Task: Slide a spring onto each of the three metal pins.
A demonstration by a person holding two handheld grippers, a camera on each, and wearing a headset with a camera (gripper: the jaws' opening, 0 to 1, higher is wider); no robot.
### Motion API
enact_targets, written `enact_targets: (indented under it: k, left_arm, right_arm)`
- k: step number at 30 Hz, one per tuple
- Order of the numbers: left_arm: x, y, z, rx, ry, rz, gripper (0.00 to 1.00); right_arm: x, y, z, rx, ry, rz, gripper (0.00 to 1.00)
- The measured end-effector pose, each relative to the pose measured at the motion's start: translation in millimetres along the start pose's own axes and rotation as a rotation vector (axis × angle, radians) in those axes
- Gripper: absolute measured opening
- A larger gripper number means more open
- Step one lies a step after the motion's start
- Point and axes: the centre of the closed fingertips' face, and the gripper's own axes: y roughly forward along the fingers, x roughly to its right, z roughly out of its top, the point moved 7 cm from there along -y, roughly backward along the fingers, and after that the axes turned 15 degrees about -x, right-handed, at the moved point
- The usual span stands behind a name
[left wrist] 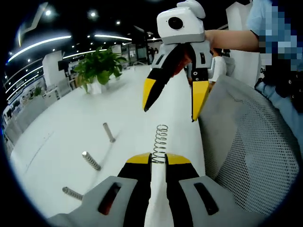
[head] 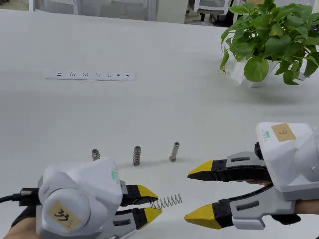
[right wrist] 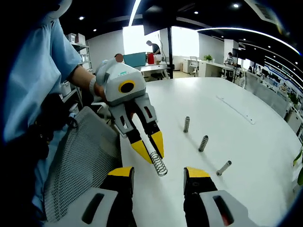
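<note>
Three metal pins stand in a row on the white table. The left pin [head: 95, 155] and the middle pin [head: 137, 156] each carry a spring; the right pin [head: 174, 152] is bare. My left gripper [head: 151, 204] is shut on one end of a loose spring [head: 167, 201], which sticks out toward the right. In the left gripper view the spring [left wrist: 161, 142] rises from between my closed tips [left wrist: 158, 158]. My right gripper [head: 197, 194] is open, just right of the spring's free end. In the right gripper view the spring [right wrist: 159, 164] hangs just ahead of my open jaws [right wrist: 158, 176].
A white power strip [head: 90, 75] lies far back on the left. A potted plant [head: 271, 40] stands at the back right. A mesh chair [left wrist: 251, 156] sits at the table's near edge, beside a person in blue.
</note>
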Motion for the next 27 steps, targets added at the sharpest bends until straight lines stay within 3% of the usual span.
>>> enact_targets:
  k: [12, 21, 27]
  left_arm:
    - [4.6, -1.2, 5.5, 0.059, 0.013, -0.042, 0.07]
    - [4.0, -1.5, 4.1, 0.06, 0.015, -0.052, 0.07]
    - [4.9, -0.5, 3.3, 0.057, 0.009, -0.058, 0.07]
  right_arm:
    - [2.4, 9.4, -7.1, -0.026, -0.016, 0.056, 0.21]
    - [0.3, 10.6, -5.4, -0.008, -0.017, 0.08, 0.07]
    - [-0.8, 11.2, -4.6, -0.015, -0.024, 0.083, 0.07]
